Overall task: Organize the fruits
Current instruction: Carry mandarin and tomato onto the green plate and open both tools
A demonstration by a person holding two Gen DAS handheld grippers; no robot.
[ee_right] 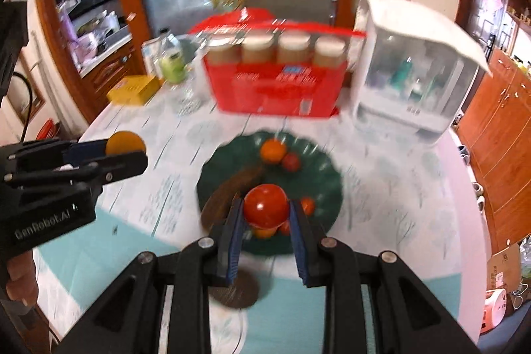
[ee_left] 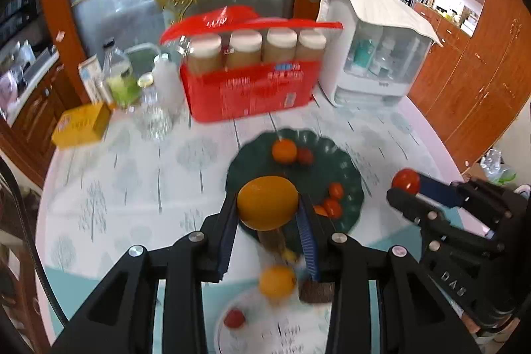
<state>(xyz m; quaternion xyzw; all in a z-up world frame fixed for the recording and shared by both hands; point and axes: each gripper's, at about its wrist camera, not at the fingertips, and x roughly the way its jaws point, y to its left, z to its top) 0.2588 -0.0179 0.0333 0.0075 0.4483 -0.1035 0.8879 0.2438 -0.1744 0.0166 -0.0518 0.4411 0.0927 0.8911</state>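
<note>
From the left wrist, our left claw (ee_left: pixel 268 208) grips an orange (ee_left: pixel 267 202) between its blue pads, held above the near rim of the green plate (ee_left: pixel 351 178), which we judge is where the fruit belongs. That plate already holds a small orange (ee_left: pixel 284 151), a red fruit (ee_left: pixel 305 156) touching it, and a few small tomatoes (ee_left: pixel 333 200) on its right side. Nearer us, on a white plate (ee_left: pixel 229 304), lie another orange (ee_left: pixel 277 281) and a red berry (ee_left: pixel 234 318); these look yet to be moved. To the right, our right claw (ee_left: pixel 400 188) pinches a tomato (ee_left: pixel 405 180) over the table (ee_left: pixel 132 175).

From the right wrist, the right claw (ee_right: pixel 265 214) is clamped on that tomato (ee_right: pixel 266 205), poised over the green plate (ee_right: pixel 318 161), ready, we think, for lowering. A brown, blurred thing (ee_right: pixel 229 188) lies across the plate's left side; we cannot tell what it is. At left, the left claw (ee_right: pixel 132 155) carries its orange (ee_right: pixel 125 143). Behind stands a red box (ee_right: pixel 275 88) of jars.
</note>
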